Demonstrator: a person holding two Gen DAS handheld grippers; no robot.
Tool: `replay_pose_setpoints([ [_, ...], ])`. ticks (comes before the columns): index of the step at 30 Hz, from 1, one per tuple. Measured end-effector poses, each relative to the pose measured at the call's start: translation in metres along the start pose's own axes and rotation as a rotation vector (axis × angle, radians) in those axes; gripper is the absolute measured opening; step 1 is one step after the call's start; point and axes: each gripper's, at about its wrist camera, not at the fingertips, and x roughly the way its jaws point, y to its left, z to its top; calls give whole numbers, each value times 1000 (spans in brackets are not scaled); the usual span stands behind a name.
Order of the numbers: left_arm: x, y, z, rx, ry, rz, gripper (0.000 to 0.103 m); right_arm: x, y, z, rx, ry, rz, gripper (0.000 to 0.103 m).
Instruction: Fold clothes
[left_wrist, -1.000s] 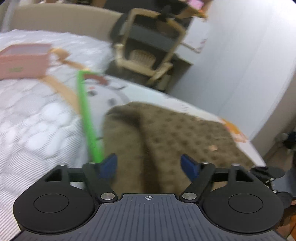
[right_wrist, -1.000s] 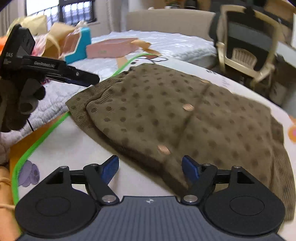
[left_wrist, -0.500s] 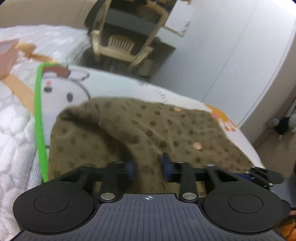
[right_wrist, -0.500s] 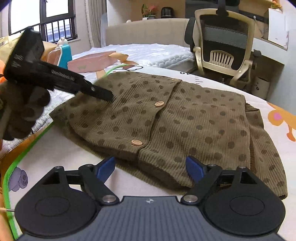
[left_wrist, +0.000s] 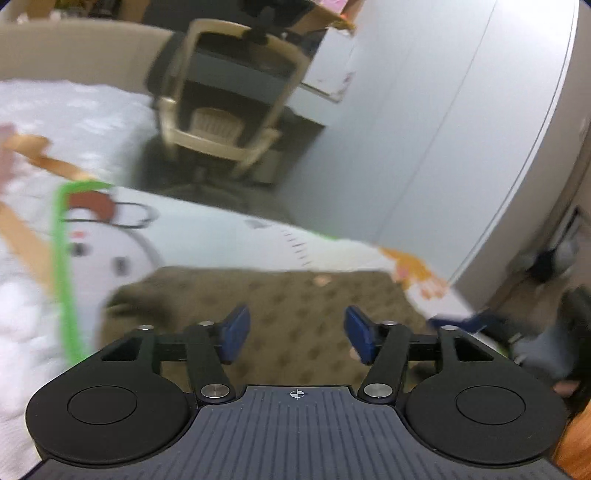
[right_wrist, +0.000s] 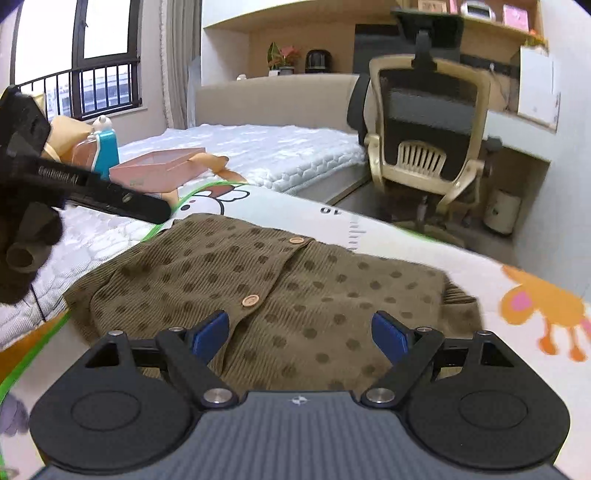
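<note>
A: From the left wrist view — left tongs (left_wrist: 295, 334) spread wide, blue pads apart, nothing between them. Brown dotted cardigan (left_wrist: 280, 295) lies flat just beyond and beneath the tips, on a white cartoon-print mat (left_wrist: 207, 236) with a green border (left_wrist: 62, 273). Picture blurred.

B: Background there?

A: Beige office chair (left_wrist: 225, 96) far, centre-left; white quilted bed (left_wrist: 74, 110) far left; pale wall on the right.

B: Right wrist view?

A: Right tongs (right_wrist: 300, 336) also parted wide, empty, hovering over the cardigan's (right_wrist: 280, 288) near hem. Garment spread on the mat (right_wrist: 498, 280), button placket running from near centre to far; two wooden buttons (right_wrist: 250, 301) show. One sleeve edge sticks out at the right.

B: And the other tool?

A: Left tongs (right_wrist: 110, 194) seen at far left, held by a gloved hand (right_wrist: 26, 236), tip above the cardigan's far-left corner; cannot tell contact from here. Pink box (right_wrist: 159, 171) and teal bottle (right_wrist: 106, 147) on the bed (right_wrist: 277, 147) behind; chair (right_wrist: 428, 147) far right.
</note>
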Motion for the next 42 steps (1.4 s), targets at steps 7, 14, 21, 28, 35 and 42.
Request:
replay_pose_setpoints([
  [7,-4,-1,8,-5,-31,-25,77,29,7,-12,-11,66,6,91],
  [14,-66,-2,-18,106,-73,99,89,2,18,-19,-37,50,-33,91],
  [21,-90,16,-60,113,-1,275,71,0,50,-13,-103,32,17,91],
  [28,-88,16,-69,101,6,264,13,-9,74,-8,-164,12,33,91],
  [35,-97,11,-54,43,-38,157,6,-1,109,-5,-286,6,57,91],
  [42,-100,22,-38,-106,-62,39,5,40,177,-7,-445,27,158,91],
])
